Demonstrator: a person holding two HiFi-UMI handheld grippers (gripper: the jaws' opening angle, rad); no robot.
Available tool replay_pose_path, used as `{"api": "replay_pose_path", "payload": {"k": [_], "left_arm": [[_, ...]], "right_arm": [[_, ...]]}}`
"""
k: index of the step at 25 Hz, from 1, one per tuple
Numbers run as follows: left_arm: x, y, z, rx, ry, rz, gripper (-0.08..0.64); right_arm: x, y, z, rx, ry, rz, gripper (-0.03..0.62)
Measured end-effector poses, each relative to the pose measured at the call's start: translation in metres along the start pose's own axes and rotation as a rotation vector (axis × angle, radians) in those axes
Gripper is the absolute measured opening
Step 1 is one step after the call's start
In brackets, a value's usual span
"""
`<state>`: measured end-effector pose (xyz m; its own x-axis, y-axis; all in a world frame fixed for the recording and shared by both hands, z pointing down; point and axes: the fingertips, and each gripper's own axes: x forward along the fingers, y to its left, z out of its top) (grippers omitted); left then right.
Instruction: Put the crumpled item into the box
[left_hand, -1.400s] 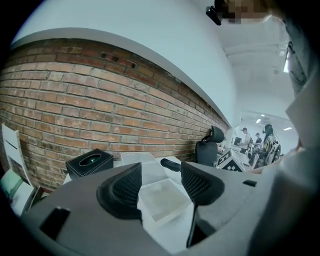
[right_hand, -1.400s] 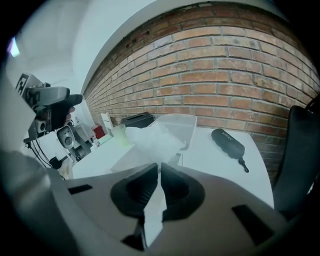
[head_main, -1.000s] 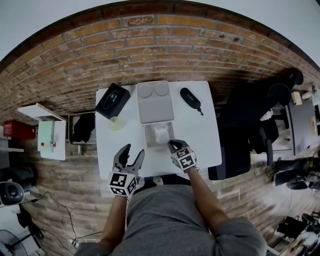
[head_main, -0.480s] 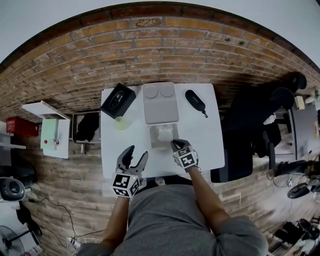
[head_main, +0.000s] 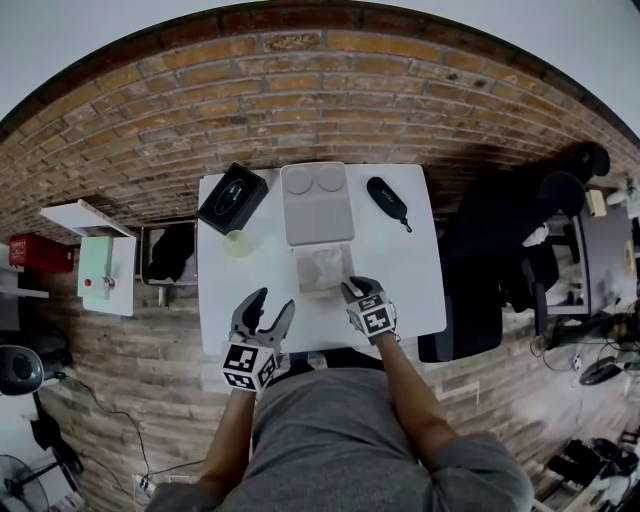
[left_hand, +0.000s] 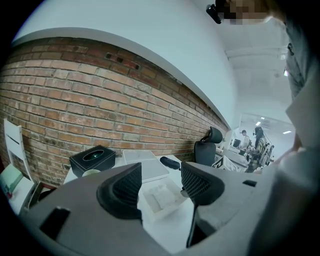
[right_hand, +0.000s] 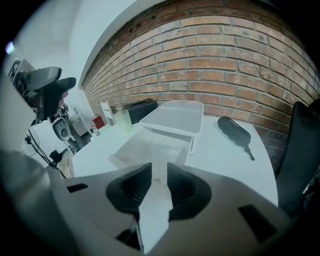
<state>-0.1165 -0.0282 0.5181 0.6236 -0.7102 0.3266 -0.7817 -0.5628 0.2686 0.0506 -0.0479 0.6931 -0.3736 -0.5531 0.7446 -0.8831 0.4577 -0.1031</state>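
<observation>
The main work looks done: the crumpled item (head_main: 322, 268), a soft white wad of creased paper or tissue, already lies inside the box (head_main: 322, 291), a shallow square tub of frosted plastic on the smooth white tabletop (head_main: 405, 280). The right tool (head_main: 350, 287), at the box's near right corner, has just been opening its jaws to a narrow gap with nothing between them. The left tool (head_main: 270, 305) hangs wide apart, empty. Perhaps only the flat grey lid (head_main: 315, 205) remains.
</observation>
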Motion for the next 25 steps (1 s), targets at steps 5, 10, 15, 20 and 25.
{"api": "replay_pose_path", "payload": {"k": [5, 10, 15, 20, 25], "left_arm": [[0.007, -0.006, -0.005, 0.005, 0.015, -0.024, 0.235], [0.013, -0.011, -0.011, 0.008, 0.034, -0.032, 0.235], [0.016, -0.012, -0.020, 0.013, 0.054, -0.033, 0.235], [0.018, -0.010, -0.029, 0.014, 0.072, -0.028, 0.235], [0.026, -0.008, -0.039, -0.044, 0.078, -0.039, 0.235]], "right_arm": [[-0.008, -0.003, -0.001, 0.047, -0.024, 0.008, 0.106], [-0.015, -0.011, 0.002, 0.065, -0.049, -0.005, 0.111], [-0.020, -0.017, 0.000, 0.078, -0.065, -0.017, 0.133], [-0.025, -0.011, 0.004, 0.102, -0.079, -0.007, 0.151], [-0.030, -0.012, 0.000, 0.113, -0.084, -0.009, 0.169]]}}
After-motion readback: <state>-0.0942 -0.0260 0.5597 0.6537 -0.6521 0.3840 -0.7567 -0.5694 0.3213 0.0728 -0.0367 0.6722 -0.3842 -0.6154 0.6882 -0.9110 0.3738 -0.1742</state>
